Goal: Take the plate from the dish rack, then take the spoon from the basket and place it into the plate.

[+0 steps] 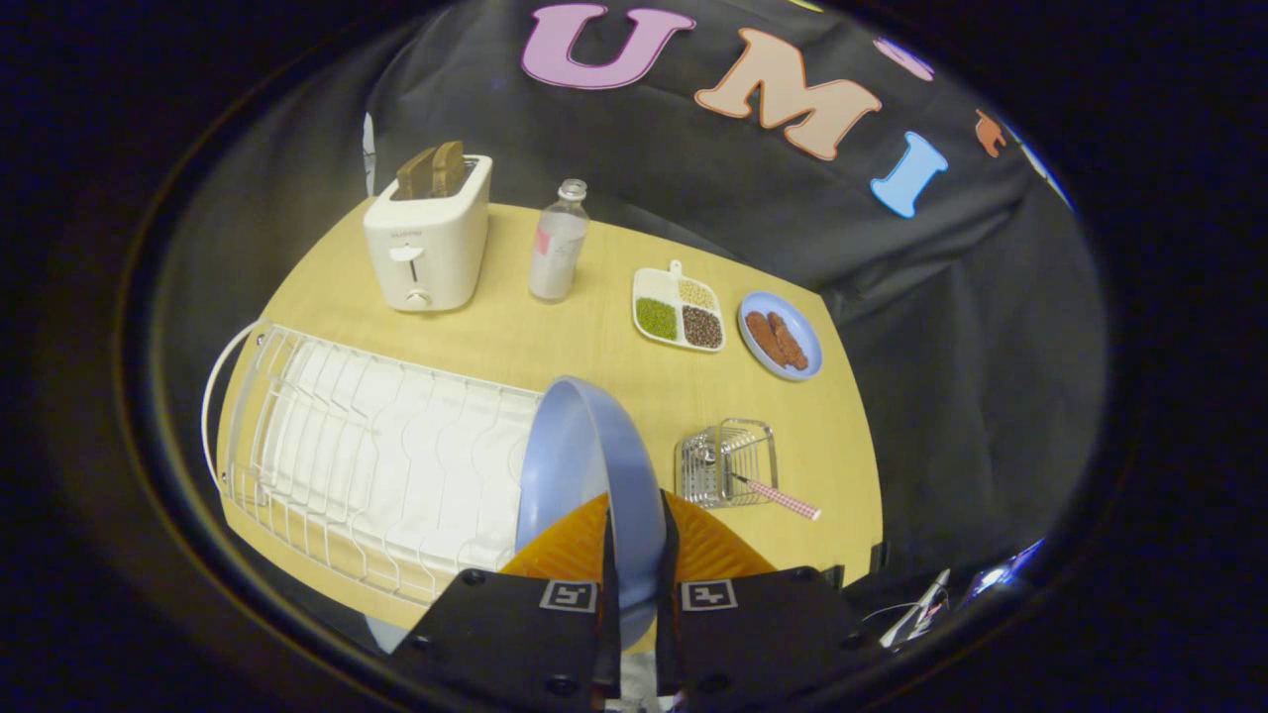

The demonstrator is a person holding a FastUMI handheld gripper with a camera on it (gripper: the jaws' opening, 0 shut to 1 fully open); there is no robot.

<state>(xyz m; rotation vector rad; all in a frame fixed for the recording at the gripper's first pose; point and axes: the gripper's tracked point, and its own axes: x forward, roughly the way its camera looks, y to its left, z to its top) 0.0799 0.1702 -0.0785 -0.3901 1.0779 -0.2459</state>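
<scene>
**Plate gripped, spoon still to fetch**

Gripper view: the gripper [634, 555] was clamped on the blue plate's [584, 465] rim, plate on edge at the dish rack's [347, 446] near end. Judged: step one underway. Spoon [768, 487] lay in the basket [723, 460], untouched. Wooden table [594, 347], black cloth booth wall behind.

We see the wooden table [594, 347] lit evenly and brightly from above, with only short, soft shadows beside the toaster [428, 238] and bottle [557, 243] on it. Around the table the cloth wall falls dim. Fisheye distortion bends the table's edges into curves. The gripper [634, 540], nearest the lens, looks slightly soft, its fingers closed on the blue plate [575, 456]. We see little glare, no motion blur.
</scene>
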